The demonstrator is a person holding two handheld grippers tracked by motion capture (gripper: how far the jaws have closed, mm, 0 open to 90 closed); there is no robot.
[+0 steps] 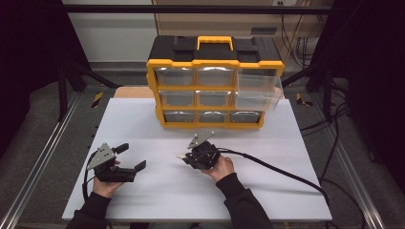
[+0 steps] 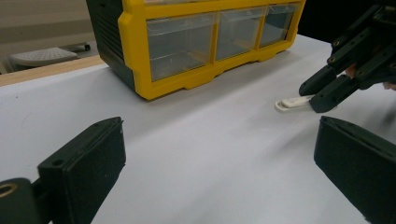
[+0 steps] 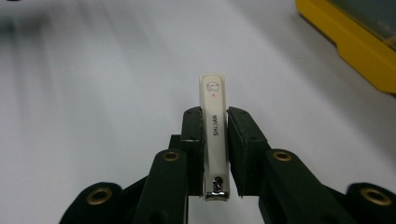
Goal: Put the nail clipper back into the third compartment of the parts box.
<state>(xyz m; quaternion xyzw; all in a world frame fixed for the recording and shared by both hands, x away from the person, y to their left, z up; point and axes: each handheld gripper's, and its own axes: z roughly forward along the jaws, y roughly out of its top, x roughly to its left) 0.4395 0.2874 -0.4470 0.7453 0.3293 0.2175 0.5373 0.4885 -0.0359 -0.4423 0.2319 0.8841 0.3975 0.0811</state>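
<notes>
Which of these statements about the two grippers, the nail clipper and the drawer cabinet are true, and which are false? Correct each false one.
1. The right gripper has its fingers closed on a white nail clipper. True.
2. The left gripper also holds a clipper. False: its fingers are wide apart with nothing between them.
3. A drawer on the right side of the yellow and black cabinet is pulled out. True.
4. The cabinet lies on its back with the handle facing the person. False: it stands upright, handle on top.
5. The clipper tip points out beyond the right gripper's fingers. True.
</notes>
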